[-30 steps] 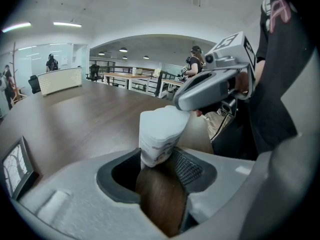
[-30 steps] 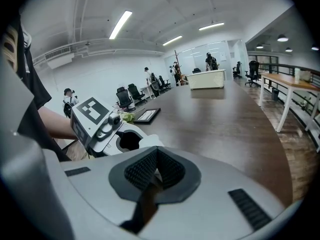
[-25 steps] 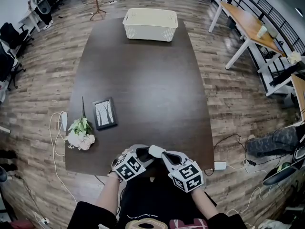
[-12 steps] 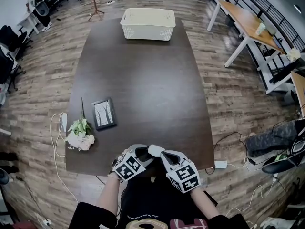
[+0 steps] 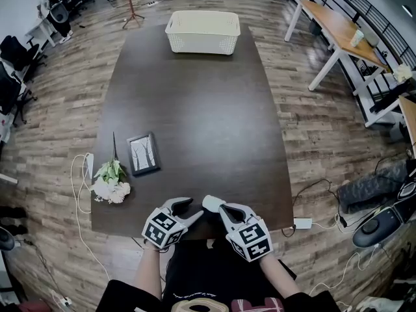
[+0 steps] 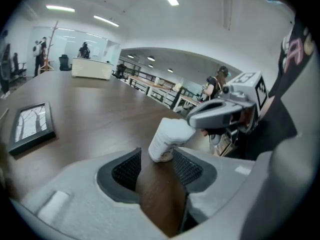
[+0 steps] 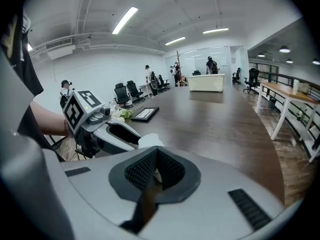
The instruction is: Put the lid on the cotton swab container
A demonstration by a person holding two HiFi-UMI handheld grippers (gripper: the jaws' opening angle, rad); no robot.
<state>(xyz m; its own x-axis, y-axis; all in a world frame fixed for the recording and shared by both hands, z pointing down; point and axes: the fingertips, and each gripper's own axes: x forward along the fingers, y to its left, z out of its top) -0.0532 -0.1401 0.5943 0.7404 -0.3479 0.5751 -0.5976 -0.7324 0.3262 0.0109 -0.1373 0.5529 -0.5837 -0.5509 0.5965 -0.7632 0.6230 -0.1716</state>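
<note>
The cotton swab container (image 5: 211, 204) is a small white tub near the front edge of the dark table (image 5: 195, 109). My right gripper (image 5: 218, 209) is shut on it. In the right gripper view the tub (image 7: 149, 141) shows white just past the narrow jaws (image 7: 156, 160). My left gripper (image 5: 186, 208) stands open a little to the left, apart from the tub and empty. In the left gripper view the tub (image 6: 167, 138) leans just beyond the spread jaw tips (image 6: 156, 158), with the right gripper's finger (image 6: 212, 116) across its top. A separate lid is not visible.
A white basket (image 5: 203, 31) stands at the table's far end. A framed picture (image 5: 142, 153) and a bunch of flowers (image 5: 110, 182) lie at the left edge. Cables (image 5: 78, 194) trail on the floor, and a light desk (image 5: 338, 31) stands at the right.
The left gripper has drawn back to the left from the container, rolled over, and now stands clear of it. The right gripper has kept still on the container.
</note>
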